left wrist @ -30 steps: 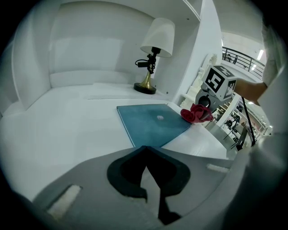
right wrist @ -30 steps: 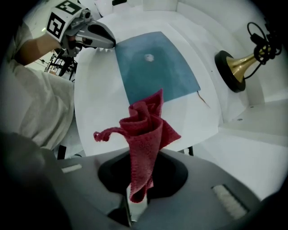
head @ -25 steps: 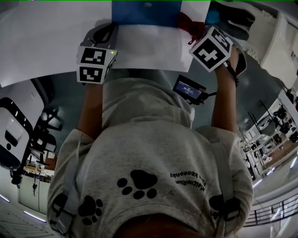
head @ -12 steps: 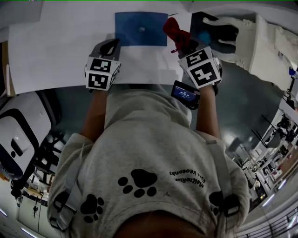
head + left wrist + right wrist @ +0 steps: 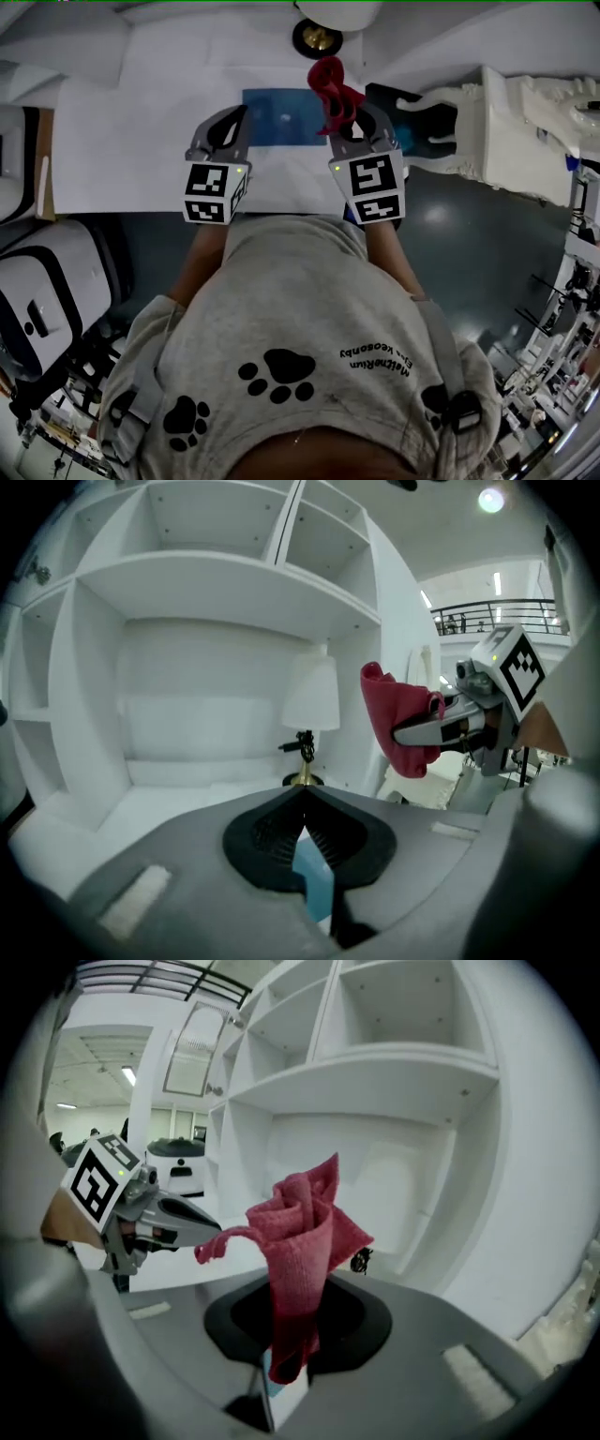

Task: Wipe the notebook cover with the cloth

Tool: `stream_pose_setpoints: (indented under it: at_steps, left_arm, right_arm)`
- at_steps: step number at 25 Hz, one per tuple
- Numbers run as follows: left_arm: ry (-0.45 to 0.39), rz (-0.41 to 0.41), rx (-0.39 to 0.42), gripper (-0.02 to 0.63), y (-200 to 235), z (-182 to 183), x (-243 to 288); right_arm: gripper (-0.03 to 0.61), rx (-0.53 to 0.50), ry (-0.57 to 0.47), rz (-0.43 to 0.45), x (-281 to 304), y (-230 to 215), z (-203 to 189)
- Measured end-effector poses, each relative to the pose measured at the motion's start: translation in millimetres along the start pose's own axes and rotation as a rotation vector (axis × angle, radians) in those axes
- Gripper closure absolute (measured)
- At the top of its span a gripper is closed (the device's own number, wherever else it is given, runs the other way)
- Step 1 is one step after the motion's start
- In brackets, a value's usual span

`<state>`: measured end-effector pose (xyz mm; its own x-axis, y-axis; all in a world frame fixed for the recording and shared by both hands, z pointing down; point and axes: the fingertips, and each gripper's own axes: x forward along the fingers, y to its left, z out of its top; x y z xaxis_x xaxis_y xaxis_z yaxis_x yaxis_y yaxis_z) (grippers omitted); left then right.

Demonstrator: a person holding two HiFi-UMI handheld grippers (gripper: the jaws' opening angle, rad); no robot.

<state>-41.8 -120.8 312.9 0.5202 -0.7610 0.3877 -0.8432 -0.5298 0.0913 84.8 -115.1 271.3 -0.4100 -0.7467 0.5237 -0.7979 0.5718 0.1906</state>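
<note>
A blue notebook (image 5: 279, 116) lies flat on the white table (image 5: 122, 141); a sliver of the notebook (image 5: 315, 885) shows below my left jaws. My right gripper (image 5: 343, 129) is shut on a red cloth (image 5: 330, 86), which stands up bunched above the notebook's right edge. In the right gripper view the cloth (image 5: 302, 1241) rises from between the jaws of that gripper (image 5: 296, 1335). My left gripper (image 5: 244, 114) hovers at the notebook's left edge, jaws shut with nothing between them (image 5: 302, 797). The cloth (image 5: 396, 720) hangs to its right.
A lamp with a brass base (image 5: 319, 37) stands behind the notebook, under white shelves (image 5: 216, 583). A dark item (image 5: 405, 105) and a white ornate object (image 5: 511, 117) sit right of the notebook. A white machine (image 5: 42, 291) stands at the lower left.
Both grippers have drawn closer together over the notebook. The right gripper carried the red cloth left, from the notebook's far right corner to above its right edge. The view has shifted too.
</note>
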Motion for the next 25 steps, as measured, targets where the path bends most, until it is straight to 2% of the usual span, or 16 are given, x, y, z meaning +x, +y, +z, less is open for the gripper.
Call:
stream_pose_setpoints:
  at_steps: [4, 7, 13, 18, 25]
  left_arm:
    - [-0.139, 0.012, 0.013, 0.618, -8, 51, -12]
    - [-0.247, 0.02, 0.042, 0.618, -16, 88, -22]
    - [-0.412, 0.054, 0.138, 0.618, -33, 137, -48]
    - [-0.442, 0.059, 0.149, 0.618, -46, 140, -52]
    - [-0.434, 0.06, 0.15, 0.618, -53, 126, -54]
  right_arm:
    - [0.522, 0.065, -0.183, -0.069, -19, -10, 38]
    - [0.522, 0.078, -0.294, -0.12, -32, -17, 61]
    - [0.522, 0.095, -0.439, -0.154, -56, -13, 91]
    - [0.523, 0.094, -0.51, -0.152, -69, -11, 102]
    - [0.523, 0.092, -0.496, -0.116, -65, -4, 89]
